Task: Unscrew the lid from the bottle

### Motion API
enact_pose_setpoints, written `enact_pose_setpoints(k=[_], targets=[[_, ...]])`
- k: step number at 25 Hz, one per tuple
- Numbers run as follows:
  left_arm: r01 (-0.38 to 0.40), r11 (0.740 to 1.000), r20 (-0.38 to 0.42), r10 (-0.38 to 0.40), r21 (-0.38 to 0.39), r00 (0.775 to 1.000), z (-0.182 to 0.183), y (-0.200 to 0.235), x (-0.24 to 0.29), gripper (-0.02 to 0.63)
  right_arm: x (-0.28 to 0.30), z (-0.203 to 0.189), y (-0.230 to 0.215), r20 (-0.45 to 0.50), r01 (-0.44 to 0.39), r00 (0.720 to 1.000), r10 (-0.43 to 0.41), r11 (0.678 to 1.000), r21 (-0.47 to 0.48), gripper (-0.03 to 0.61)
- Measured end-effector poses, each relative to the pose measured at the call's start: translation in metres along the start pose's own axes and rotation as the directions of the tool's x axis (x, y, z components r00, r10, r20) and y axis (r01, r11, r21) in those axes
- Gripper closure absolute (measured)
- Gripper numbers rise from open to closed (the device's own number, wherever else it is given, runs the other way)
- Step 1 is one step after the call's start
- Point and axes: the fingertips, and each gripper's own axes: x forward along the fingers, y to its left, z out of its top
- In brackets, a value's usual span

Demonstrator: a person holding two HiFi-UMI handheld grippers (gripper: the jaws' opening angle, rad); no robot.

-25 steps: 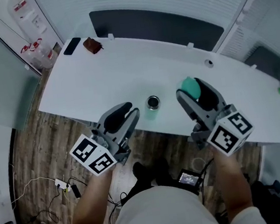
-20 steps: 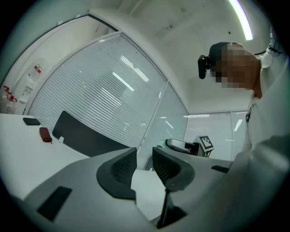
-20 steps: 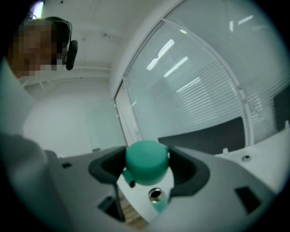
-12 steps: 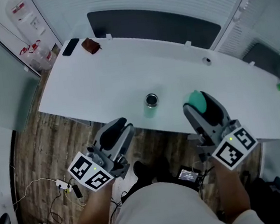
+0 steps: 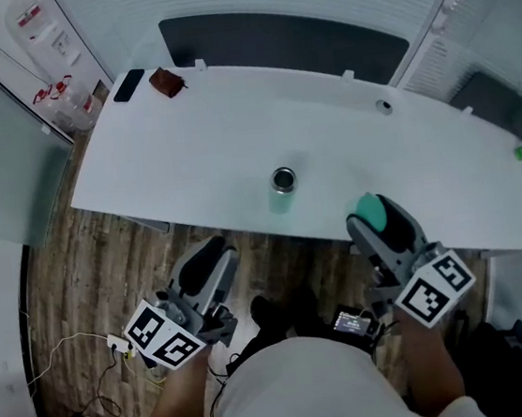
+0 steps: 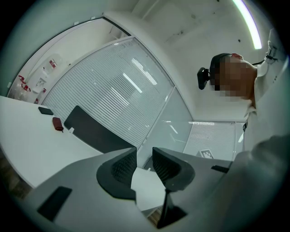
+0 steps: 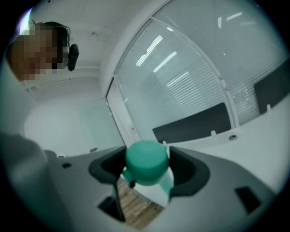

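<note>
Right gripper (image 5: 373, 215) clamps green lid (image 7: 146, 162); bottle (image 5: 283, 189) apparently open, on table (image 5: 188, 155).

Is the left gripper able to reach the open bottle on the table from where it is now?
Probably yes. The left gripper is just off the table's near edge, fingers apart and empty, and nothing stands between it and the bottle, alone near that edge.

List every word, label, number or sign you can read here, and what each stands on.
No text here can be read.
Left marker cube and right marker cube: black-and-white square patterns, no letters.
Wall unit label: red and white, too small to read.
Small lit screen: too blurred to read.
</note>
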Motion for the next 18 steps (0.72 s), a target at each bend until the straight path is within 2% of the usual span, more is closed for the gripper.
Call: enact_pose_setpoints(k=[12,18], targets=[[0.079,0.996,-0.067,-0.081,-0.039,0.994,-0.016,-0.014,-0.026,0.495,-0.02,-0.024,0.026,0.033,0.056,0.998,-0.056,0.998,0.023,0.273],[0.065,0.998,-0.063,-0.066,-0.027,0.996,-0.025,-0.034,-0.04,0.495,-0.036,-0.033,0.034,0.024,0.027,0.999,-0.028,0.999,0.029,0.273]])
